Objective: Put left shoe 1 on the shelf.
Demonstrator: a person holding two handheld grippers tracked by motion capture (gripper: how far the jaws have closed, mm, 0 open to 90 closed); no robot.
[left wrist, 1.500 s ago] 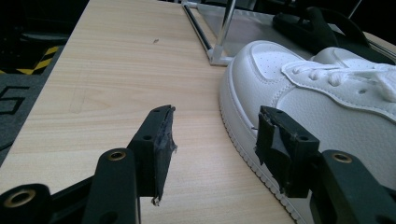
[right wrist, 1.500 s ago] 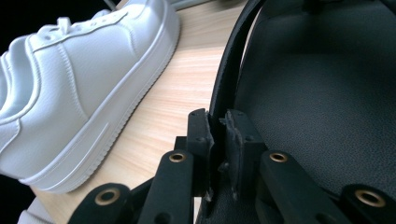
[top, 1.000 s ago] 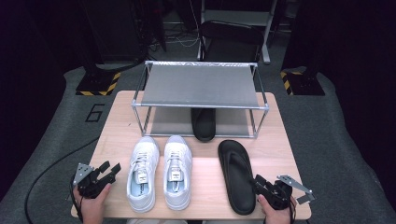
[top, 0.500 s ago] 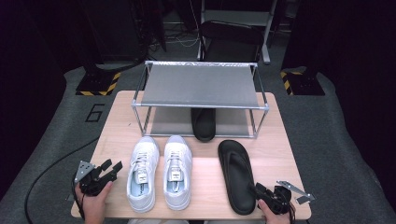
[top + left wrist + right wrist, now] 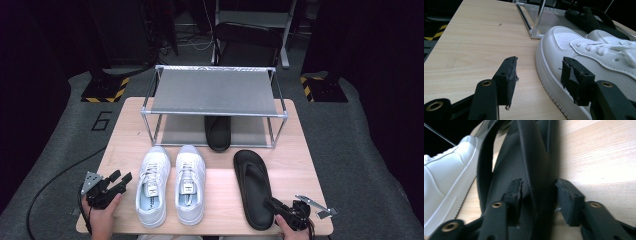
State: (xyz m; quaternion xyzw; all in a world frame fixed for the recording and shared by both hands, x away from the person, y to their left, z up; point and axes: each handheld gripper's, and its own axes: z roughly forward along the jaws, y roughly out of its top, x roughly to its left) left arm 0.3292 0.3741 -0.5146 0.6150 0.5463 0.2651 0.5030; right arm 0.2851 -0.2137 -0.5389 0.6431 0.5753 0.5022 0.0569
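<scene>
Your right gripper (image 5: 278,208) sits at the near right edge of the pale wooden table (image 5: 300,150), its black jaws set astride the heel rim of the black rubber flip-flop sandal (image 5: 254,185). In the right gripper view one jaw lies over the footbed and the other stands outside the edge on the wood; the jaws have just been closing, with the rim between them, though whether the pads already press on it is hard to tell in the dim, close picture. The sandal (image 5: 524,157) is matt black, long and flat, with a raised stitched-looking rim and a dished sole. It lies lengthwise, heel toward you, toe pointing at the rack.

Your left gripper (image 5: 114,183) rests at the near left edge with its jaws apart and nothing between them, just beside the pair of white lace-up leather sneakers (image 5: 170,187).

Farther back stands the grey metal-framed two-shelf shoe rack (image 5: 215,92). On its lower shelf lies a second black sandal (image 5: 218,131), toe out.
</scene>
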